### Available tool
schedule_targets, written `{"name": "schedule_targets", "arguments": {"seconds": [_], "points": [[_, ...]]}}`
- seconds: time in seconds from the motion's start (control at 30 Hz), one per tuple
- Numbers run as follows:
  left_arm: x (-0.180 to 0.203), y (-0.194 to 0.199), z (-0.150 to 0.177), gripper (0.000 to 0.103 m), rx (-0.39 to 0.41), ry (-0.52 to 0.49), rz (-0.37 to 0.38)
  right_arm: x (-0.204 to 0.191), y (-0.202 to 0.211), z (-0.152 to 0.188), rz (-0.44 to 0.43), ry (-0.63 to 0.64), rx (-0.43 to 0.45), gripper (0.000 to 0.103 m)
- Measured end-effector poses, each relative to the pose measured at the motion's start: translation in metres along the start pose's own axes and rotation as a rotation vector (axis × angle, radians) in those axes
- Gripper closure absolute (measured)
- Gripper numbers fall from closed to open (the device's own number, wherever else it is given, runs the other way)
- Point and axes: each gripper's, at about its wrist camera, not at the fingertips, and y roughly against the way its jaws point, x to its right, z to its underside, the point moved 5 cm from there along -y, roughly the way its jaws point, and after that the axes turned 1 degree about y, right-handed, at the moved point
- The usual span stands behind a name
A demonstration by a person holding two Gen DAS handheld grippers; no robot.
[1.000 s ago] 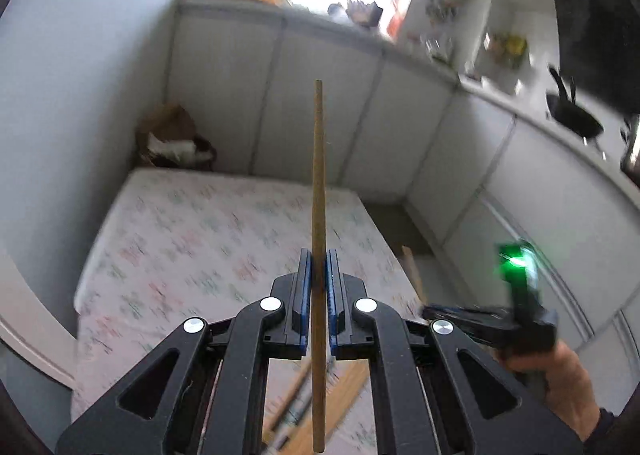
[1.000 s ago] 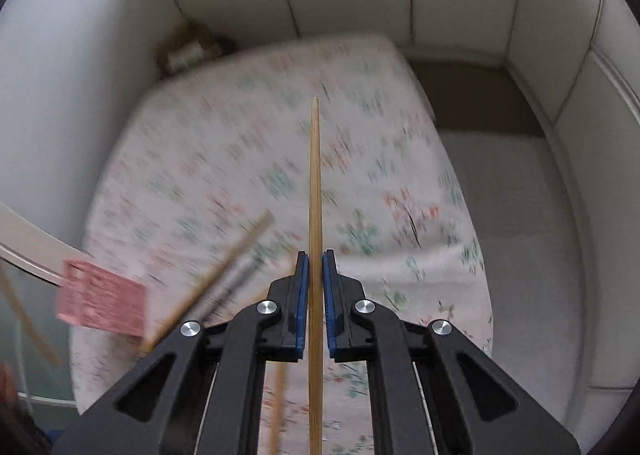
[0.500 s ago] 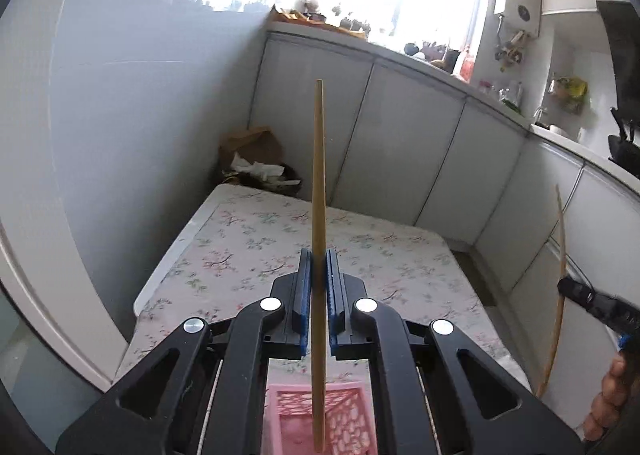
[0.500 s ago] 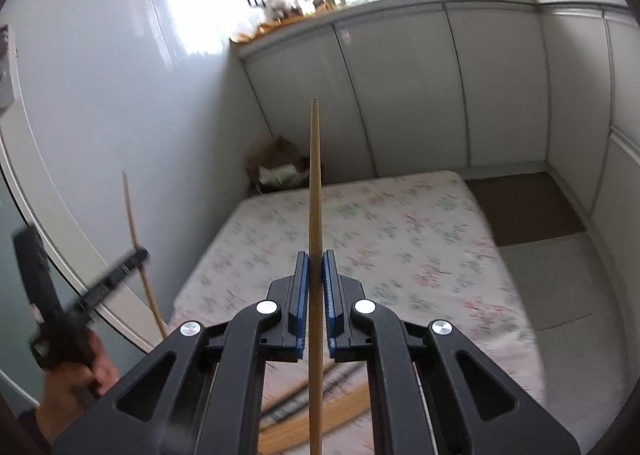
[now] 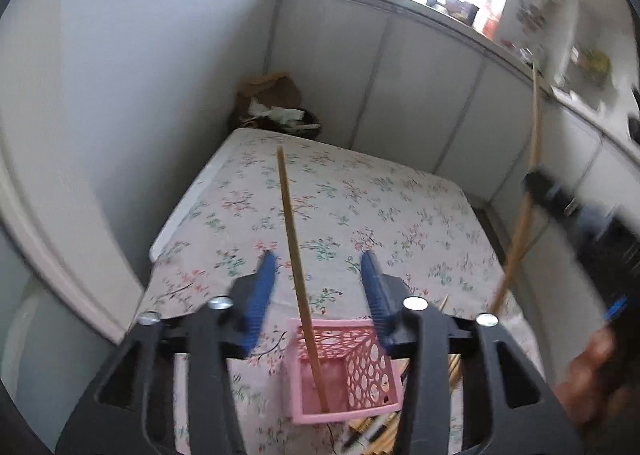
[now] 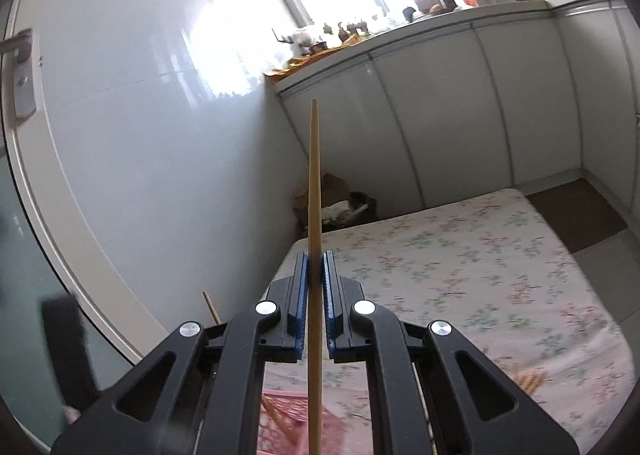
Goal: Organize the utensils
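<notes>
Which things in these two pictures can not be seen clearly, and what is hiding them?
- Left wrist view: right gripper is motion-blurred; its closure is unreadable there.
- Left wrist view: loose chopsticks beside the pink basket are hidden by the left gripper; count unknown.
- Right wrist view: held chopstick is cut by the bottom edge; lower end unseen.

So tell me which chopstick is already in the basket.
The one between the open left jaws: chopstick stands free in the pink basket. The other remains clamped in the right gripper.
</notes>
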Motion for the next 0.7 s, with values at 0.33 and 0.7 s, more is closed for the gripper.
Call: {"name": "schedule_targets", "arguments": {"seconds": [0.33,0.7], "points": [[-0.04,0.028,0.005,0.05,-0.145,0.15,-0.04,-0.035,-0.029,0.025,0.006,0.104,0.015,0.095],[-0.029,0.032,0.0,0.045,-0.137,0.097,-0.048,-0.023,-0.018,0.035,0.024,0.156,-0.161,0.067]]}}
